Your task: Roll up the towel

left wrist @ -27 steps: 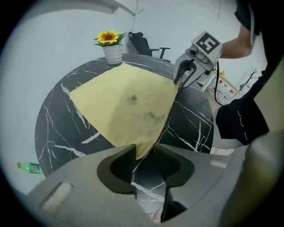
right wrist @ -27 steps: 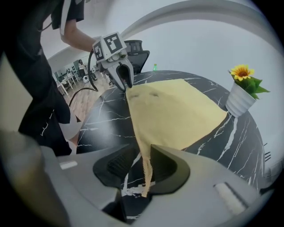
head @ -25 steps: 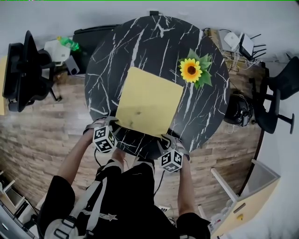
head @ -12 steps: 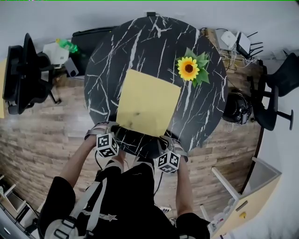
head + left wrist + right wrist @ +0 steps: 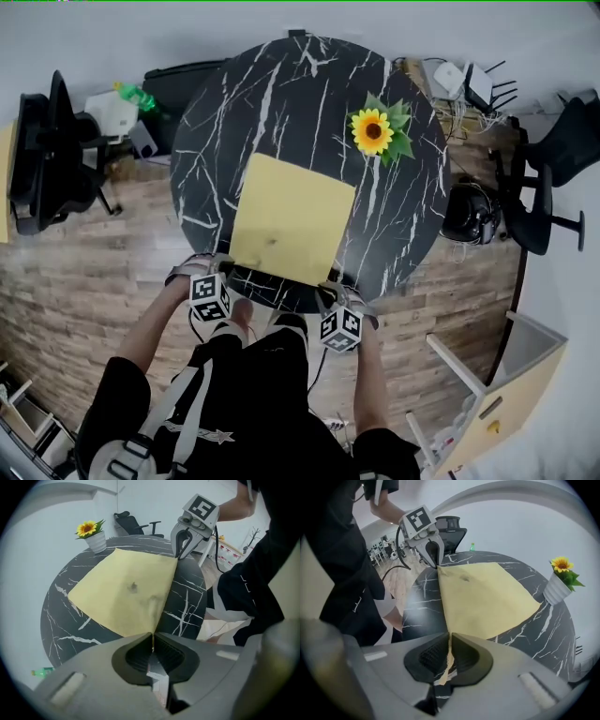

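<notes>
Round black marble tabletop (image 5: 281,103) above a wood floor (image 5: 94,253), potted sunflower (image 5: 373,132) at the far side. Yellow towel (image 5: 291,217) spread flat toward the near edge (not yet rolled). Left gripper (image 5: 152,637) and right gripper (image 5: 449,638) at its two near corners, fingers just drawn together, each clamped on a corner of the cloth.

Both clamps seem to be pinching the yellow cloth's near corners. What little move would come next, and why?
Probably lift the near edge a little and curl it over onto the cloth, to start the roll. The left gripper and right gripper have just closed on the two near corners of the towel, which otherwise lies flat and unrolled on the table.
</notes>
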Demonstrator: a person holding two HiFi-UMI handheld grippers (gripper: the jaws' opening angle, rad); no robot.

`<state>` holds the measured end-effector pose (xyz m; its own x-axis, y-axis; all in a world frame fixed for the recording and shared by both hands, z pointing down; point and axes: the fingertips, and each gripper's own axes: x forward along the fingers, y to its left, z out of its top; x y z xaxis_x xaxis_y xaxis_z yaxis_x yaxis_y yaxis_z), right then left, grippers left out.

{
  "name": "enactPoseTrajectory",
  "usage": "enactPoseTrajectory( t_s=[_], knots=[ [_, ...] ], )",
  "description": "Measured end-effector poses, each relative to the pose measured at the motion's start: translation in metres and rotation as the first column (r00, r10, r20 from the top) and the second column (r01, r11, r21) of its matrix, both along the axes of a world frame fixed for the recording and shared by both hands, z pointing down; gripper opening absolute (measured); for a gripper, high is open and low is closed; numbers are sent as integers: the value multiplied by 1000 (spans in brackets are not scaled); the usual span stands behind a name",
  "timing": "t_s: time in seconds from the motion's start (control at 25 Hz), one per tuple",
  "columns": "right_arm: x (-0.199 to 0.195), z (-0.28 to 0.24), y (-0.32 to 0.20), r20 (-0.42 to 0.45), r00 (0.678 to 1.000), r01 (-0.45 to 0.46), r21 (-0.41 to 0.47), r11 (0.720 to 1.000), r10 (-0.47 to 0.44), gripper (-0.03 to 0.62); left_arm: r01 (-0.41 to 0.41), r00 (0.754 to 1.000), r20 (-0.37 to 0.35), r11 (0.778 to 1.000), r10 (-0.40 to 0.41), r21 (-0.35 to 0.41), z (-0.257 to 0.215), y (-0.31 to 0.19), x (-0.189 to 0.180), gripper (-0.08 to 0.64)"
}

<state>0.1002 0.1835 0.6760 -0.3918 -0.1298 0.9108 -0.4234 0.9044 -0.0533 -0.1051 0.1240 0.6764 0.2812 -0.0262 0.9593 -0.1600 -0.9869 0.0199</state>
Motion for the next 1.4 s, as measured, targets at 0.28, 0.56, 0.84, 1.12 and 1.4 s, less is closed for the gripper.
enactPoseTrajectory(
  t_s=[0.28,0.56,0.84,1.12,1.4],
  knots=[
    [-2,-11,3,4,1000,-30,12,999,29,23,-2,1000,10,999,1,36,-9,0,-4,25],
    [3,-14,-16,-4,998,-57,55,997,58,23,10,1000,-1,997,-9,74,-15,-16,1,25],
    [10,-10,-35,-12,997,-78,91,993,80,23,38,999,-1,995,-38,92,-14,-35,6,25],
    [13,-3,-53,-19,995,-97,106,990,100,25,47,999,17,992,-49,114,-7,-53,8,25],
    [17,2,-64,-37,993,-106,121,987,112,26,55,998,30,992,-58,111,0,-61,10,26]
  ],
)
